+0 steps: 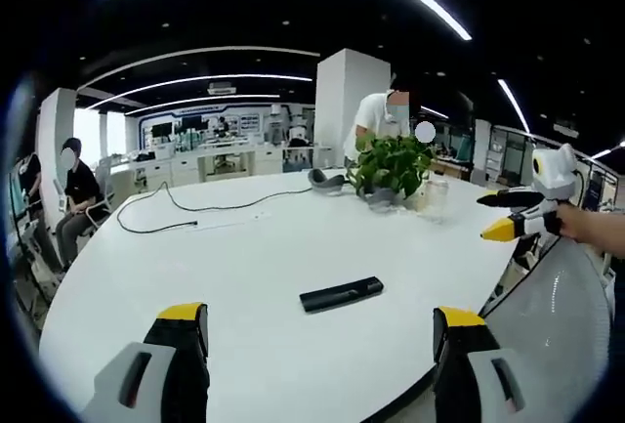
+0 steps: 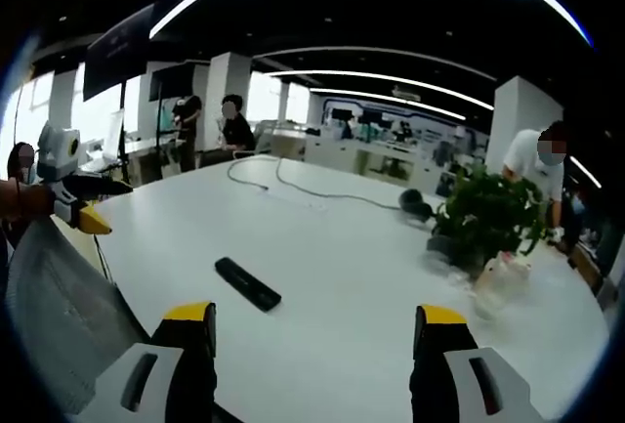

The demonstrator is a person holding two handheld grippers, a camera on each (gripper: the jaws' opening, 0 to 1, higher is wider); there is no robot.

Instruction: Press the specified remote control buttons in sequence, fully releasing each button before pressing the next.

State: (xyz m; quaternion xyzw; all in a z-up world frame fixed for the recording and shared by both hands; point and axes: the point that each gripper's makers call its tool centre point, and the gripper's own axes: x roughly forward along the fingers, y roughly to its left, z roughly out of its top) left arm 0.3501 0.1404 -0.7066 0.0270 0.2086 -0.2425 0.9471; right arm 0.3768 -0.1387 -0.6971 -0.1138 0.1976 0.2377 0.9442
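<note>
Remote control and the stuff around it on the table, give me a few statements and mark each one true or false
1. The remote control lies flat on the white table, touched by neither gripper. True.
2. The left gripper is shut on the remote. False: its jaws stand wide apart, short of the remote.
3. A potted plant stands on the table beyond the remote. True.
4. The remote is white. False: it is black.
5. A black cable lies on the table's far side. True.
6. The right gripper presses a button. False: it is open and holds back from the remote.
</note>
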